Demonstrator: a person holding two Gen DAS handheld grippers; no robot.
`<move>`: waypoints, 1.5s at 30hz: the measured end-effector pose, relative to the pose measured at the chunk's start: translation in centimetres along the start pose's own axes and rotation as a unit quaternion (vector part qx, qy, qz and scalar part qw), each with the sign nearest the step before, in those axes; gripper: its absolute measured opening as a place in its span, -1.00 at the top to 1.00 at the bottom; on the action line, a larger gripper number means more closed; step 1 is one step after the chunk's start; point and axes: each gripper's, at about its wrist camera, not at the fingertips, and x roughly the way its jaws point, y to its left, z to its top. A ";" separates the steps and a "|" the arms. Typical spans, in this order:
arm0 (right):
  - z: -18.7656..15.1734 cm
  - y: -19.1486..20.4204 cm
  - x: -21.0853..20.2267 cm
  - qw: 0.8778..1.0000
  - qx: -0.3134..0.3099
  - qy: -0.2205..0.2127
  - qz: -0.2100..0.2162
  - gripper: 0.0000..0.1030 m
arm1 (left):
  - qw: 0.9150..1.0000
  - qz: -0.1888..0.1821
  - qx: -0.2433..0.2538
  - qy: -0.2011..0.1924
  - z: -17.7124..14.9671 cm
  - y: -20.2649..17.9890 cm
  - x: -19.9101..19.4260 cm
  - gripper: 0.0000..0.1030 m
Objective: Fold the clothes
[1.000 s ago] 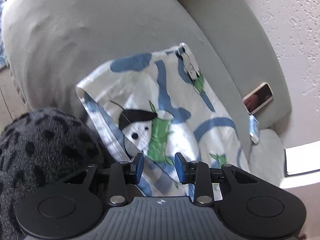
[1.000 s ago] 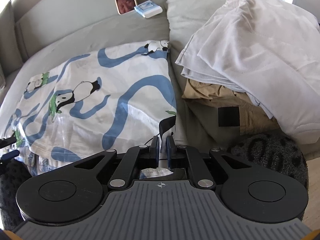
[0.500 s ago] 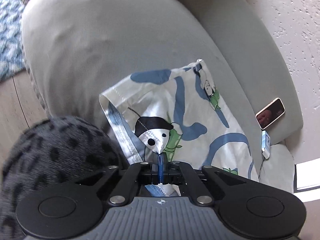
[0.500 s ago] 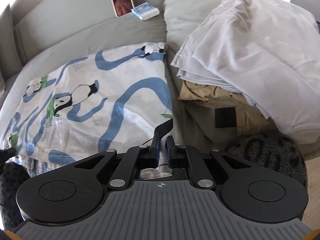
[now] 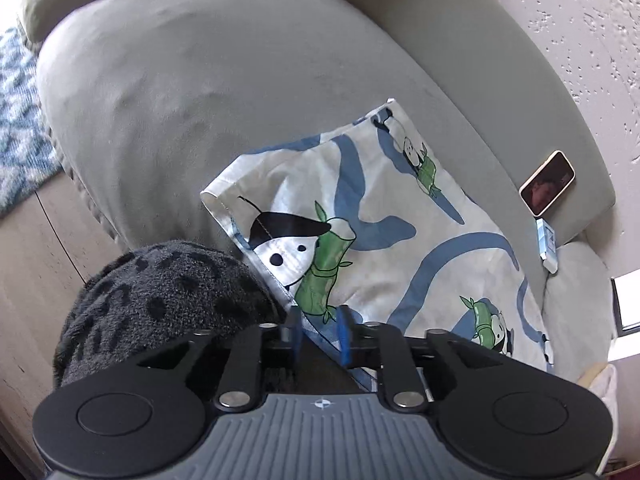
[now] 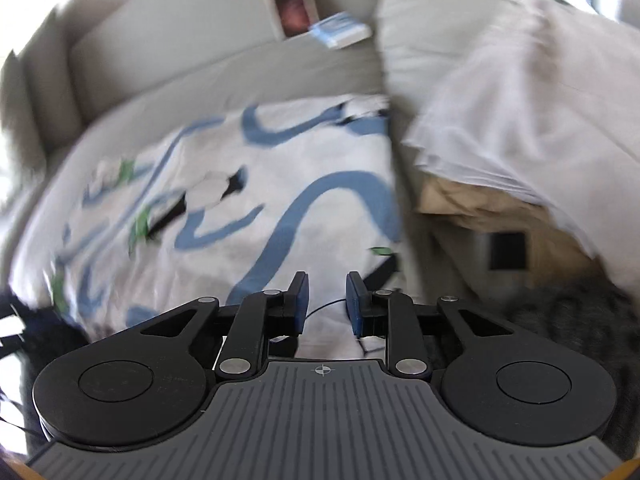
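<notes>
Each handheld unit, the left gripper [image 5: 319, 332] and the right gripper [image 6: 327, 298], shows a ribbed grey body, two round black discs, black linkage arms with silver screws, and blue-padded fingers.

No legible text, label, brand name, number or sign appears in either wrist view. The small blue-and-white box [image 5: 547, 245] beside the phone [image 5: 547, 188] carries printing too small to read. The right wrist view is motion-blurred, so no surface there can be read.
</notes>
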 end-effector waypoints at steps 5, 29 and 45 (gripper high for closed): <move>-0.6 1.5 2.3 0.998 -0.054 0.029 -0.024 0.50 | 0.994 -0.001 0.099 -0.046 -1.6 -2.5 -2.5 0.44; 0.7 -5.1 -1.3 0.993 0.112 0.021 0.024 -0.29 | 0.943 -0.006 0.332 0.012 -4.1 -11.2 1.4 0.16; 2.3 -6.7 3.4 0.990 0.101 0.096 -0.012 -0.48 | 0.854 -0.112 0.509 0.017 -14.3 -18.3 0.4 -0.42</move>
